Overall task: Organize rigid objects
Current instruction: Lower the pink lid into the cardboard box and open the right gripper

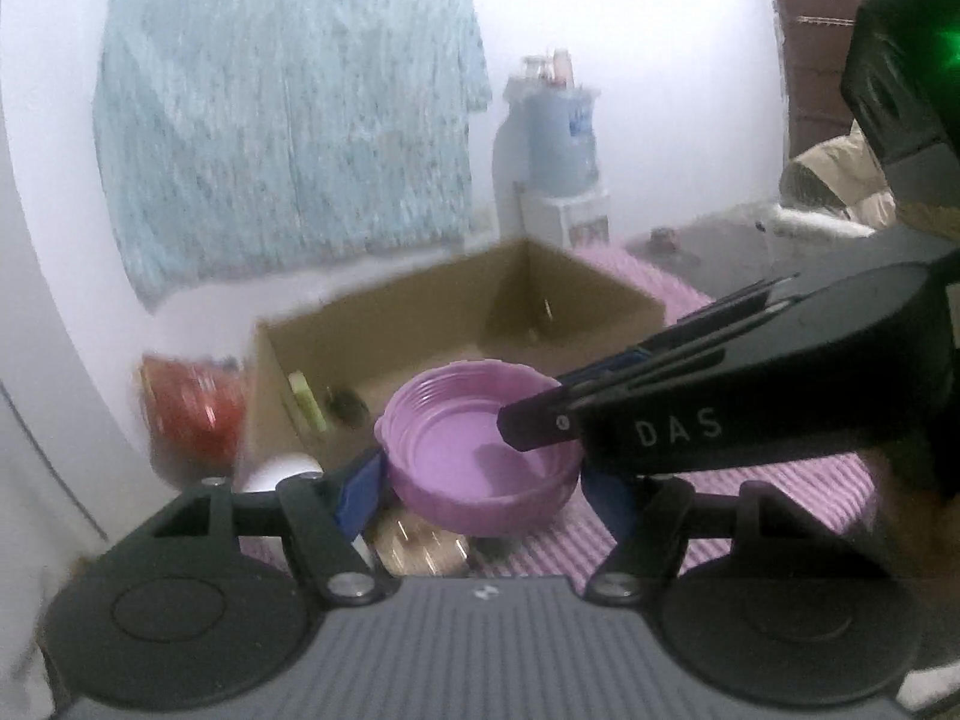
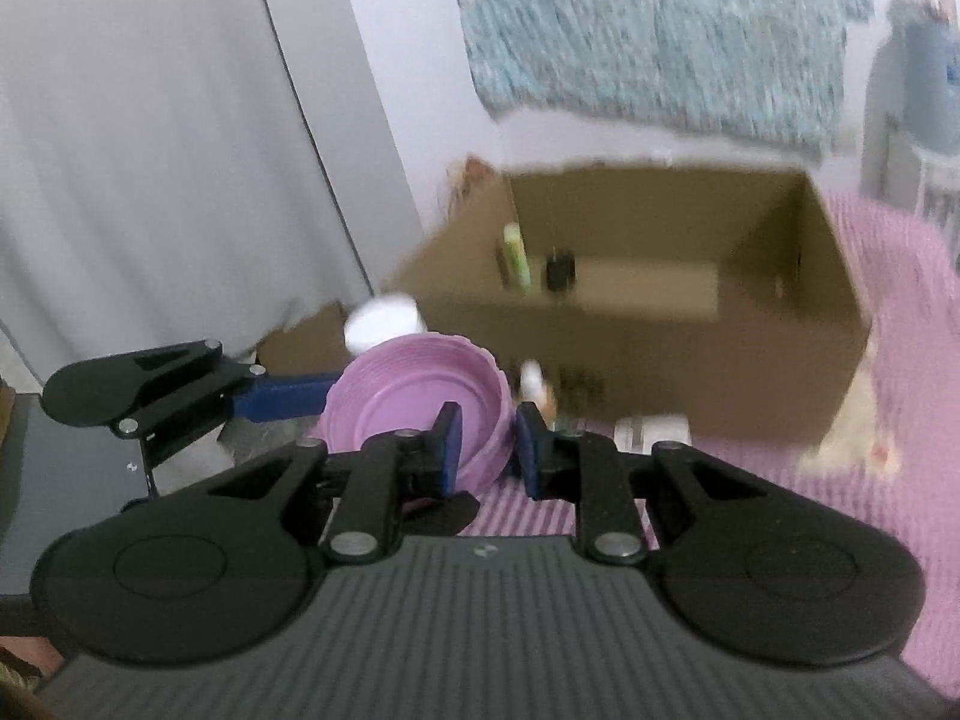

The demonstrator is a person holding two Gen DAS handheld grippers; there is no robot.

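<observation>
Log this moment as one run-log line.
left gripper: spans purple bowl | right gripper: pinches bowl rim | bowl: held in front of cardboard box | stage: carrying

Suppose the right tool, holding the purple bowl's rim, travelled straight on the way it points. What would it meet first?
Probably the near wall of the cardboard box beyond the purple bowl that the right tool grips, though motion blur leaves depth uncertain.

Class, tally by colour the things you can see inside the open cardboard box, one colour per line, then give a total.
Yellow-green flat upright item: 1
Small black item: 1
Total in the brown cardboard box: 2; blur may hide others.
</observation>
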